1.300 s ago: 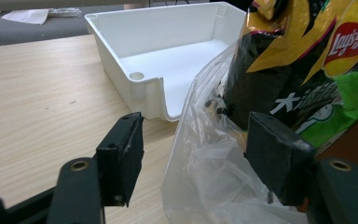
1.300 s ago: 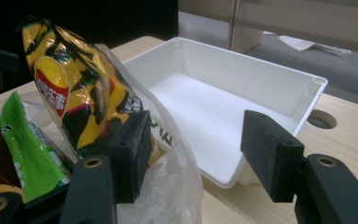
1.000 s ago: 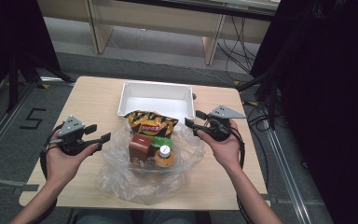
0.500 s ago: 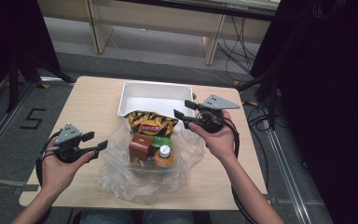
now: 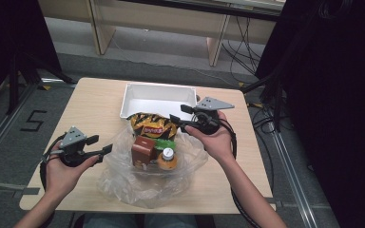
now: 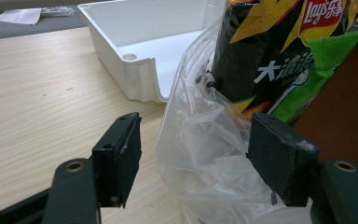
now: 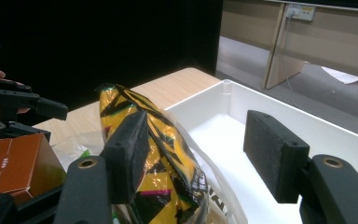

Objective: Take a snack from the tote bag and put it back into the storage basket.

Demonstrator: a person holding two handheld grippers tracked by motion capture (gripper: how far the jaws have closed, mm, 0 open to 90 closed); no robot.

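The bag of chips (image 5: 151, 125) stood in the clear plastic bag (image 5: 147, 183) in the middle of the table (image 5: 90, 107), leaning on the near wall of the white bin (image 5: 157, 97). A brown box (image 5: 142, 150), a green pack (image 5: 164, 143) and a small bottle (image 5: 167, 159) sat in the plastic bag too. The right gripper (image 5: 183, 114) was just beside the top of the chip bag, and its jaws were wide, with nothing squeezed between them. The left gripper (image 5: 100, 146) waited at the left edge of the plastic bag, jaws wide too, holding nothing. The chip bag looked light, puffy and crinkly, and likely slippery. The chips inside could break if squeezed hard. The best spot to pinch would probably be the flat sealed top edge.
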